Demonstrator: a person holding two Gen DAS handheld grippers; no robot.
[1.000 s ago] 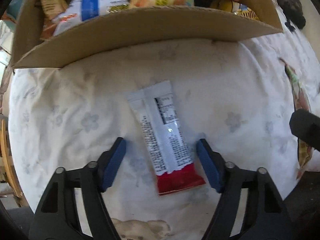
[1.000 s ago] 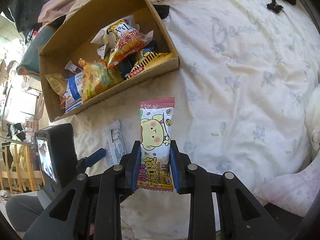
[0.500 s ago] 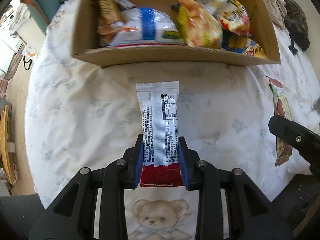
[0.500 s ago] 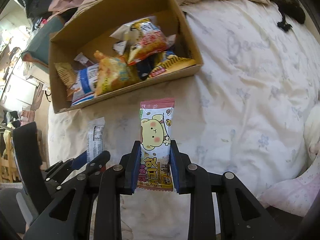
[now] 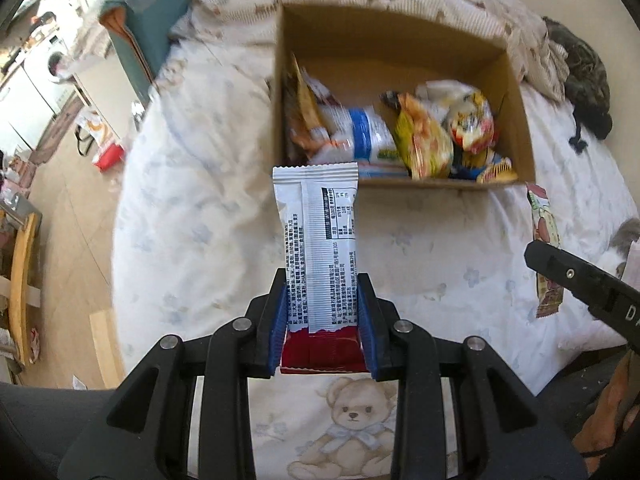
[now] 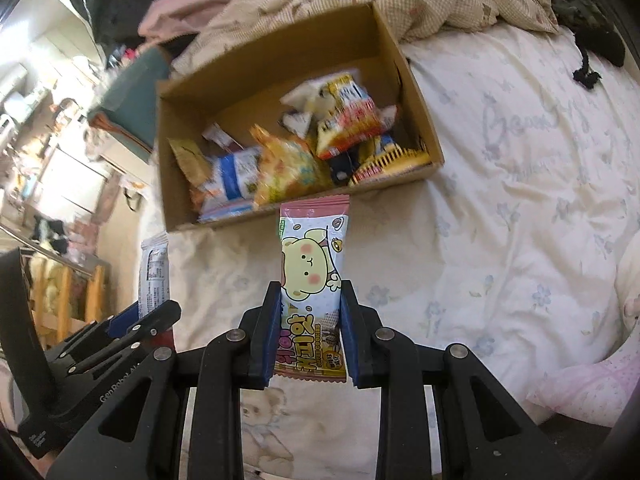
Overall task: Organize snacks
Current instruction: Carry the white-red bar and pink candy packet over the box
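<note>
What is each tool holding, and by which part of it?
Left tool: white-and-red snack wrapper, gripped by its side edges near the red end. Right tool: pink cartoon-bear snack packet, gripped by its sides at the lower half.

Cardboard box (image 5: 404, 40): matt brown paperboard. Snack wrapper (image 5: 320, 240): glossy plastic film. Bedspread (image 5: 200, 220): soft printed cloth.

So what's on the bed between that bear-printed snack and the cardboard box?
Nothing: in the right wrist view only bare flowered bedsheet shows between the bear-printed snack and the cardboard box.
</note>
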